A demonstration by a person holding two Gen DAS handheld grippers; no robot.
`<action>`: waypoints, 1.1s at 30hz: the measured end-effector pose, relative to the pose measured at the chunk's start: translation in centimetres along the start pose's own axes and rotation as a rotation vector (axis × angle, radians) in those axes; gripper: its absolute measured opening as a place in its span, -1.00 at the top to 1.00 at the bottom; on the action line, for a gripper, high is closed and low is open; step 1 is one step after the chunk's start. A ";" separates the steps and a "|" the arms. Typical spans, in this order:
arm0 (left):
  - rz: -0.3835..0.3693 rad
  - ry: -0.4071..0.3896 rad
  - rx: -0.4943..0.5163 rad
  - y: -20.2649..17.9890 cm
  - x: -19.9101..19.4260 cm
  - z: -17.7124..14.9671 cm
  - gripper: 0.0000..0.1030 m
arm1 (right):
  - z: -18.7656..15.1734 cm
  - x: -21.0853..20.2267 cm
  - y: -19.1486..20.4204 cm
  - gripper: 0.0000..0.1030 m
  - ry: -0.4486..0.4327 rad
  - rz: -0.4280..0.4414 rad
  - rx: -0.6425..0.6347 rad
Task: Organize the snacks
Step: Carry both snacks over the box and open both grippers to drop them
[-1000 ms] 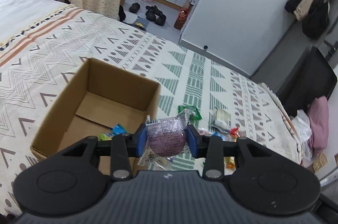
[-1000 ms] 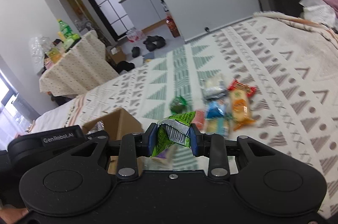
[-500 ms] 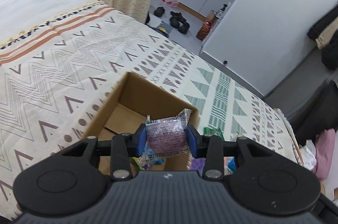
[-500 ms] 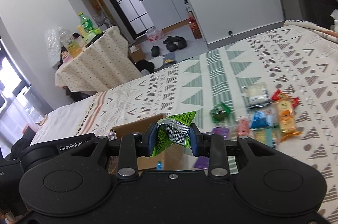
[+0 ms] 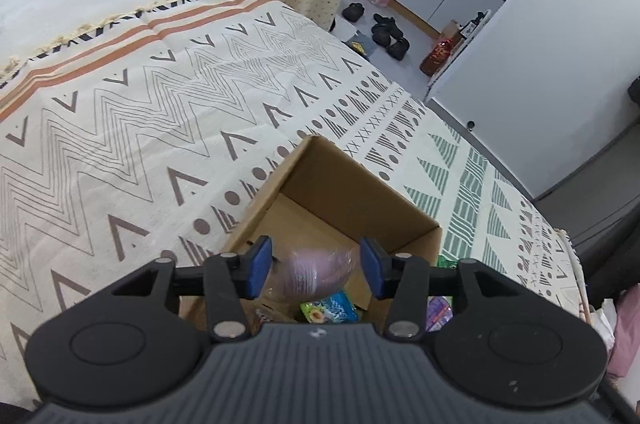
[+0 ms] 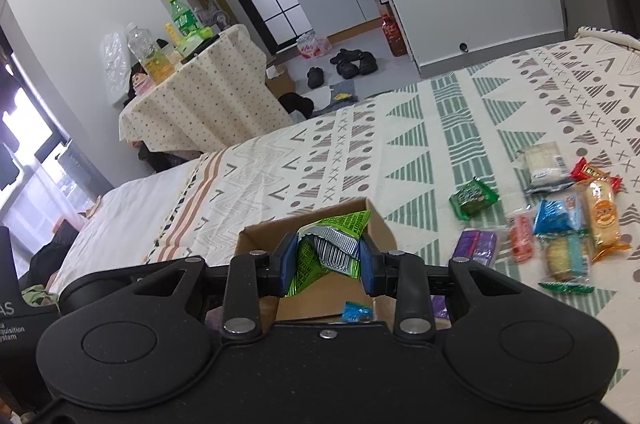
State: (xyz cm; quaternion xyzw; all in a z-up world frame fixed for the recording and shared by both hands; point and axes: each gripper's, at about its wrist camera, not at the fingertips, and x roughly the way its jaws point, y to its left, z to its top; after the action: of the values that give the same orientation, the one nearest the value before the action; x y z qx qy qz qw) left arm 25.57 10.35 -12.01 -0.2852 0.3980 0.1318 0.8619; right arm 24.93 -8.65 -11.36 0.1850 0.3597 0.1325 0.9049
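Observation:
An open cardboard box [image 5: 332,180] stands on the patterned bedspread. My left gripper [image 5: 316,268] hangs over it with its jaws opening. The purple wrapped snack [image 5: 316,274] is a blur between the blue pads, which no longer press on it. A green-blue packet [image 5: 330,310] lies in the box. In the right wrist view my right gripper [image 6: 328,262] is shut on a crumpled green snack packet [image 6: 330,244], just above the box [image 6: 304,228]. Several loose snacks [image 6: 560,220] lie on the bedspread to the right, among them a green packet [image 6: 474,198] and a purple one [image 6: 478,244].
The box stands on a bedspread [image 5: 132,128] over a bed. A cloth-draped table [image 6: 192,100] with bottles stands beyond the bed's far edge, shoes [image 6: 352,64] lie on the floor, and a white wall [image 5: 540,56] rises behind.
My left gripper has travelled over the box and its pads have spread off the purple snack, which now blurs as it falls. My right gripper, still holding the green packet, has moved left to the box.

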 end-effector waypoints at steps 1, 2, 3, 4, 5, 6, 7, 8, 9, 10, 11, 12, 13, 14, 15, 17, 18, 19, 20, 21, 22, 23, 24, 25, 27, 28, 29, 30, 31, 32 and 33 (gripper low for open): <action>0.003 -0.004 0.001 0.0 -0.1 0.0 -0.02 | -0.1 0.2 0.0 0.38 0.011 -0.004 0.003; 0.005 -0.007 0.004 -0.1 -0.2 0.0 -0.06 | -0.2 0.4 0.0 0.38 0.020 -0.008 0.007; 0.004 -0.011 0.009 -0.2 -0.3 -0.1 -0.09 | -0.3 0.4 0.1 0.38 0.025 -0.008 0.009; 0.005 -0.013 0.013 -0.3 -0.4 -0.1 -0.11 | -0.4 0.4 0.2 0.38 0.032 -0.004 0.008; 0.008 -0.013 0.018 -0.4 -0.4 -0.2 -0.21 | -0.5 0.4 0.3 0.37 0.043 0.004 0.006; 0.013 -0.014 0.021 -0.5 -0.5 -0.3 -0.27 | -0.6 0.4 0.4 0.34 0.055 0.008 0.004; 0.020 -0.015 0.024 -0.5 -0.6 -0.3 -0.35 | -0.6 0.4 0.5 0.27 0.062 0.007 0.004; 0.027 -0.016 0.026 -0.6 -0.7 -0.4 -0.40 | -0.7 0.3 0.5 0.24 0.064 0.002 0.002; 0.031 -0.016 0.025 -0.6 -0.8 -0.5 -0.45 | -0.6 0.1 0.4 0.15 0.063 -0.002 0.003; 0.034 -0.016 0.024 -0.6 -0.9 -0.5 -0.47 | -0.6 0.0 0.3 0.09 0.061 0.000 0.010; 0.038 -0.018 0.021 -0.6 -0.9 -0.5 -0.53 | -0.5 -0.2 0.1 0.09 0.059 0.002 0.017; 0.042 -0.020 0.018 -0.6 -1.0 -0.6 -0.56 | -0.4 -0.5 -0.2 0.06 0.058 0.007 0.026; 0.048 -0.019 0.017 -0.7 -1.0 -0.7 -0.61 | -0.4 -0.7 -0.5 0.03 0.056 0.004 0.034; 0.053 -0.018 0.017 -0.8 -1.0 -0.8 -0.63 | -0.3 -1.0 -0.8 0.02 0.052 -0.004 0.041; 0.055 -0.015 0.016 -0.9 -1.0 -0.9 -0.63 | -0.3 -1.2 -1.0 0.00 0.048 -0.014 0.045; 0.053 -0.010 0.014 -1.1 -1.0 -1.1 -0.64 | -0.2 -1.8 -1.6 -0.01 0.040 -0.027 0.052; 0.051 -0.010 0.016 -1.2 -1.1 -1.2 -0.65 | -0.1 -2.1 -1.9 -0.02 0.036 -0.033 0.057; 0.048 -0.011 0.020 -1.4 -1.1 -1.3 -0.67 | -0.1 -2.4 -2.3 -0.05 0.033 -0.041 0.060; 0.047 -0.014 0.028 -1.6 -1.2 -1.5 -0.70 | -0.1 -2.7 -2.6 -0.06 0.029 -0.049 0.063; 0.047 -0.017 0.038 -1.9 -1.3 -1.7 -0.74 | -0.1 -3.1 -3.0 -0.09 0.026 -0.057 0.064; 0.047 -0.019 0.050 -2.2 -1.3 -2.0 -0.75 | 0.0 -3.4 -3.6 -0.13 0.023 -0.066 0.066; 0.044 -0.016 0.063 -2.6 -1.2 -2.2 -0.77 | -0.1 -3.8 -4.0 -0.15 0.018 -0.076 0.070; 0.040 -0.009 0.077 -3.0 -1.1 -2.4 -0.77 | -0.1 -4.1 -4.4 -0.20 0.013 -0.084 0.073; 0.036 0.001 0.092 -3.4 -1.0 -2.7 -0.78 | -0.1 -4.4 -4.9 -0.24 0.007 -0.094 0.075; 0.029 0.020 0.120 -4.1 -0.9 -3.3 -0.78 | -0.1 -5.1 -5.8 -0.31 -0.003 -0.114 0.082; 0.025 0.026 0.135 -4.5 -0.9 -3.6 -0.79 | -0.2 -5.5 -6.3 -0.34 -0.007 -0.122 0.087; 0.022 0.029 0.151 -4.9 -0.9 -3.9 -0.79 | -0.2 -5.8 -6.8 -0.36 -0.010 -0.130 0.091; 0.020 0.029 0.167 -5.3 -0.9 -4.3 -0.80 | -0.3 -6.1 -7.2 -0.39 -0.013 -0.137 0.094; 0.018 0.028 0.183 -5.7 -1.0 -4.6 -0.80 | -0.3 -6.4 -7.6 -0.42 -0.017 -0.145 0.097; 0.015 0.027 0.199 -6.1 -1.1 -4.9 -0.81 | -0.3 -6.8 -8.0 -0.44 -0.021 -0.152 0.098; 0.009 0.026 0.215 -6.5 -1.1 -5.3 -0.81 | -0.4 -7.1 -8.4 -0.47 -0.024 -0.159 0.099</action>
State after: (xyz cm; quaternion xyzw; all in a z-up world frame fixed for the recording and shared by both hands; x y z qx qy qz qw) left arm 24.56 1.98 -11.36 -0.1909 0.4224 0.0885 0.8816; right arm 20.56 -18.73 -10.98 0.2018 0.3686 0.0401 0.9065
